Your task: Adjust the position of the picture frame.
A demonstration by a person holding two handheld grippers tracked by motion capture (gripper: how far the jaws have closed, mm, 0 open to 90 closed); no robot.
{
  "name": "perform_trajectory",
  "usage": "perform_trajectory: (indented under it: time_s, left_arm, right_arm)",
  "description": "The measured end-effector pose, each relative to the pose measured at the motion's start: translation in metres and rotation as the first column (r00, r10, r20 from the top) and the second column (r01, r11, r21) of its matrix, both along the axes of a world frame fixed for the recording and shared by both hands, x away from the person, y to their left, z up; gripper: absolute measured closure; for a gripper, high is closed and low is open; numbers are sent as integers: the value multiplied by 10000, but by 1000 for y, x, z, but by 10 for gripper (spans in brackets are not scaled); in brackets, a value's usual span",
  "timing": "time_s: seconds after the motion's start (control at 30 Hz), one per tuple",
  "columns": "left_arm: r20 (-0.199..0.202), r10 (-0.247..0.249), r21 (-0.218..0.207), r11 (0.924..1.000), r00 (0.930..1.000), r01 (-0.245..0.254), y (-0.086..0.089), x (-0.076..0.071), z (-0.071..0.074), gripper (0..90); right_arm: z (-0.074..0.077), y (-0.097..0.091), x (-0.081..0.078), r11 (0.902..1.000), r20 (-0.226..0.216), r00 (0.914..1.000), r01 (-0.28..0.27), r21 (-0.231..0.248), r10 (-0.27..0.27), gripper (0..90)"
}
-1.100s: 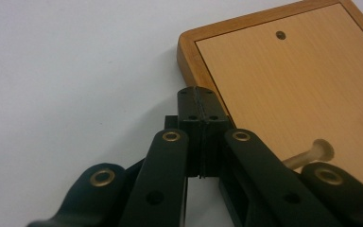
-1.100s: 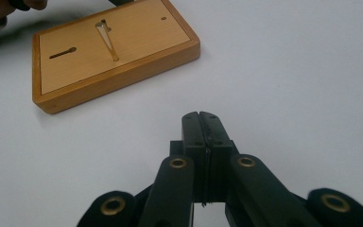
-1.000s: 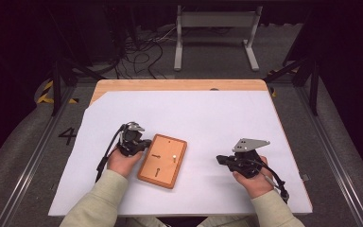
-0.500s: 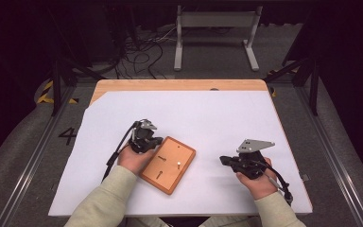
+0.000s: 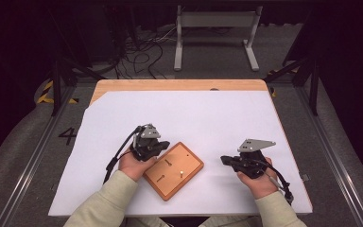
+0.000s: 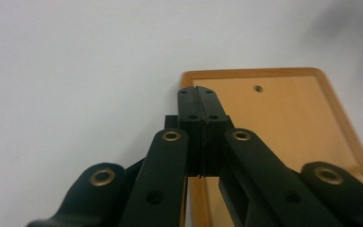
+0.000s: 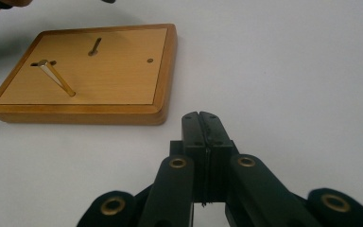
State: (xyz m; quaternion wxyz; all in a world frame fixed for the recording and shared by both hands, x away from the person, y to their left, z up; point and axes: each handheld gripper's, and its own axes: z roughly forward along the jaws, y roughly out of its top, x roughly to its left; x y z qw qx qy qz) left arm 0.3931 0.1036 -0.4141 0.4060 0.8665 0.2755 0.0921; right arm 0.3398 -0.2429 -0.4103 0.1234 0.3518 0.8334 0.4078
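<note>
A wooden board (image 5: 190,164) lies turned cornerwise on the white table sheet, between my two hands. Small pegs (image 5: 181,172) stand on it. From the right gripper view the board (image 7: 118,80) carries a leaning brass peg (image 7: 56,78), a dark peg (image 7: 94,46) and a small hole (image 7: 150,60). My left gripper (image 5: 162,147) is shut with nothing in it, its tips (image 6: 197,91) at the board's (image 6: 283,127) near left corner. My right gripper (image 5: 223,160) rests on the sheet right of the board, shut and holding nothing, its tips (image 7: 200,116) a short way from the board's side.
The white sheet (image 5: 194,113) covers a wooden table (image 5: 170,85). Beyond the table's far edge are cables (image 5: 137,52) and a metal stand (image 5: 215,28) on the floor. Metal rails (image 5: 33,156) run along both sides.
My left gripper has moved right against the board. The board has turned from nearly straight to cornerwise and slid a little right and nearer. The right hand has stayed put.
</note>
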Motion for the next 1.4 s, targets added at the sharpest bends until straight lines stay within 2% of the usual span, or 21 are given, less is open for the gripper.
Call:
perform_trajectory:
  time_s: [0.1, 0.3, 0.47, 0.57, 0.73, 0.8, 0.83, 0.93, 0.97, 1.03, 1.1, 1.23, 1.33, 1.4]
  left_arm:
    - [82, -373, -11, 9993, 9993, 373, 2, -10, 7, 899]
    - [1, -1112, 399, 9930, 9938, 1111, -2, -32, 14, 899]
    - [-146, -1691, 482, 9843, 9855, 1696, 1, -50, 16, 899]
    - [-269, -1903, 444, 9805, 9814, 1914, 1, -56, 17, 900]
    - [-518, -2478, 510, 9668, 9674, 2504, -2, -68, 15, 900]
    - [-661, -2715, 547, 9599, 9602, 2751, -4, -72, 13, 900]
    - [-753, -2916, 625, 9530, 9536, 2964, -6, -73, 11, 900]
    - [-1052, -3110, 837, 9437, 9446, 3200, -11, -72, 5, 900]
    - [-1206, -3284, 891, 9363, 9368, 3396, -13, -73, 3, 900]
    - [-1354, -3464, 1036, 9268, 9283, 3610, -17, -75, 0, 900]
    - [-1520, -3780, 1229, 9096, 9133, 3969, -21, -76, -2, 900]
    - [-2089, -4082, 1578, 8827, 8887, 4426, -30, -77, -12, 900]
    - [-2357, -4213, 1766, 8676, 8758, 4649, -34, -79, -17, 900]
    - [-2391, -4284, 1822, 8617, 8714, 4736, -35, -79, -17, 900]
  right_arm:
    - [0, 0, 1, 10000, 18, 10000, -30, 14, 30, 900]
    - [1, -1, 3, 10000, 37, 10000, 6, 53, -7, 900]
    - [1, -2, 5, 10000, 12, 10000, -2, 67, 2, 900]
    - [1, -1, 5, 10000, -2, 10000, -21, 72, 21, 900]
    - [2, 1, 5, 9999, 3, 9999, -100, 50, 100, 900]
    - [2, 1, 6, 9999, 22, 9999, -115, 37, 115, 900]
    - [2, 2, 6, 9999, 20, 9999, -116, 33, 116, 900]
    - [1, 3, 7, 9999, -28, 9998, -171, 22, 171, 900]
    - [1, 3, 6, 9998, -47, 9998, -205, 13, 205, 899]
    - [1, 4, 7, 9997, -56, 9997, -228, -11, 228, 897]
    - [1, 4, 7, 9997, -71, 9997, -229, -1, 229, 896]
    - [0, 5, 7, 9995, -103, 9994, -328, -3, 328, 893]
    - [0, 6, 7, 9993, -106, 9992, -384, -21, 383, 891]
    - [0, 6, 7, 9992, -120, 9992, -388, -20, 388, 891]
